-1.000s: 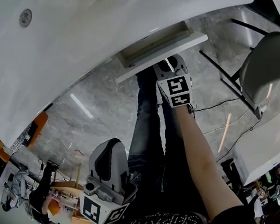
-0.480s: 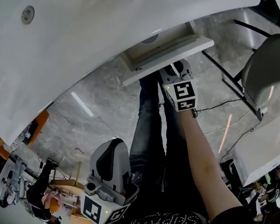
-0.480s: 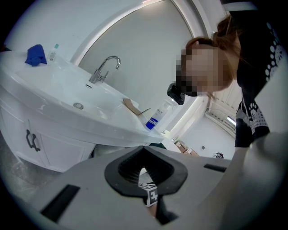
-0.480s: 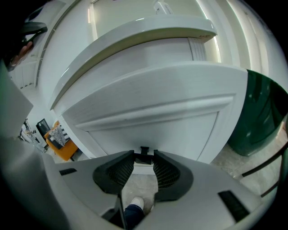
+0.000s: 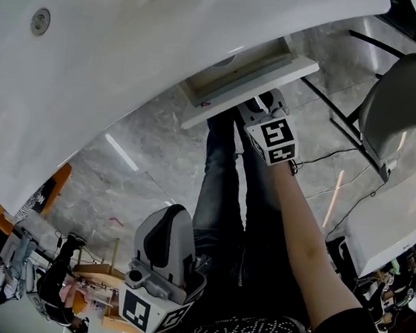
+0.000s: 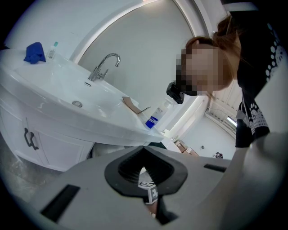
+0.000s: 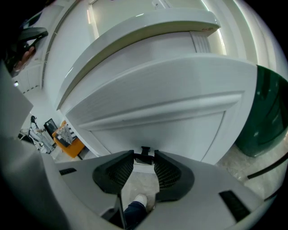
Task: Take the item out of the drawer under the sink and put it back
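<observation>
Pinched onto the small dark handle (image 7: 145, 150) of the drawer (image 5: 254, 85), the jaws of my right gripper (image 7: 144, 155) stand narrow, one ribbed pad on each side of the handle and nothing else between them; the drawer sits under the front edge of the white counter (image 5: 131, 56), towards its right end, pulled a little way out so that its pale inside shows from above; I cannot make out any item in it, only a greyish shadow near the back wall; my forearm reaches up from the lower right to the drawer front, with the marker cube (image 5: 274, 141) just behind the jaws; my left gripper (image 6: 144, 148) hangs low, well apart from the counter and near my body, its jaws pressed together at the tips and gripping nothing, only the hollow between the pads left as a small window; along the counter top in the left gripper view I see a faucet (image 6: 105, 65) at the back edge, a blue cloth (image 6: 35, 51) at the far left corner and a bottle (image 6: 155, 117) with a blue label near the right end; a grey chair (image 5: 406, 95) stands on the marble floor (image 5: 143, 147) beyond the counter's right end.
</observation>
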